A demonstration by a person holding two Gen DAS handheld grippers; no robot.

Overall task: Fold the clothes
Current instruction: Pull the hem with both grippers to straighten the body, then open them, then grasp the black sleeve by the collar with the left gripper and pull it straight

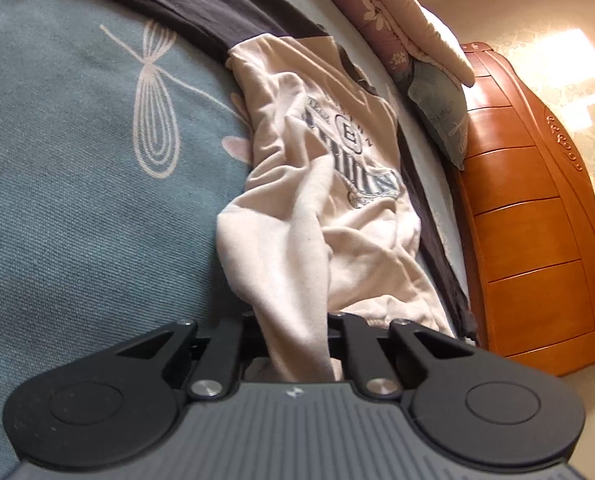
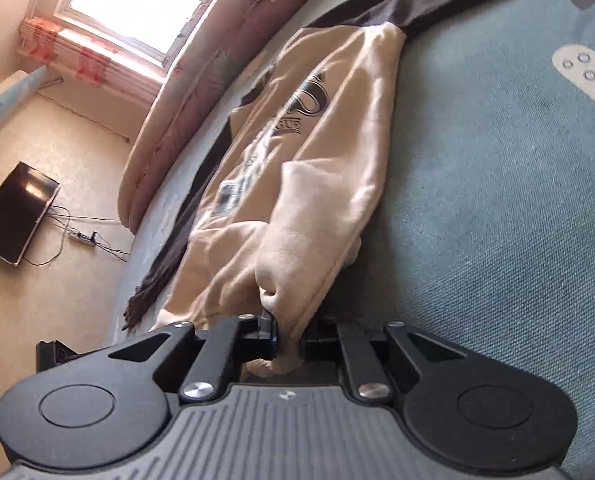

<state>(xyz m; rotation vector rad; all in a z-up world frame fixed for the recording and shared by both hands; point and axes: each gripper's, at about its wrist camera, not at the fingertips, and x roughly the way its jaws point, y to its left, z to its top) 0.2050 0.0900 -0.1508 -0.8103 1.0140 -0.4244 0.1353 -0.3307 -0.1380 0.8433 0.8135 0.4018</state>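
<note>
a: sweatshirt (image 1: pixel 321 216), cream with a dark printed crest, lies rumpled on the bed (image 1: pixel 77 184), on the blue-grey cover with the pale line drawings. its sleeves (image 1: pixel 169 4) are dark brown.

b: and the left gripper (image 1: pixel 295 344)?

a: clamped on a fold of the cream cloth. the cloth runs straight down between its jaws and out of sight under the body, so the pads themselves are hidden.

b: same on the other side?

a: yes. in the right wrist view the right gripper (image 2: pixel 287 344) is pinched tight on a bunched end of the sweatshirt (image 2: pixel 297 168), which rises from the jaws in a thick roll and stretches away along the bed (image 2: pixel 497 208).

b: is the cloth lifted off the cover?

a: near each gripper it looks raised a little, with shadow under it, but the fisheye bends things and i can't be sure.

b: what's around?

a: in the left view a quilt (image 1: pixel 381 8) with a flower print is heaped at the far edge, a grey-blue pillow (image 1: pixel 441 116) leans beside it, and an orange wooden headboard (image 1: pixel 533 208) stands beyond. in the right view the same quilt (image 2: pixel 201 80) runs along the far side, a bright window (image 2: pixel 137 0) sits above it, and on the floor there is a dark flat screen (image 2: pixel 15 216) with a power strip (image 2: pixel 83 237) and loose cables just beside it.
</note>
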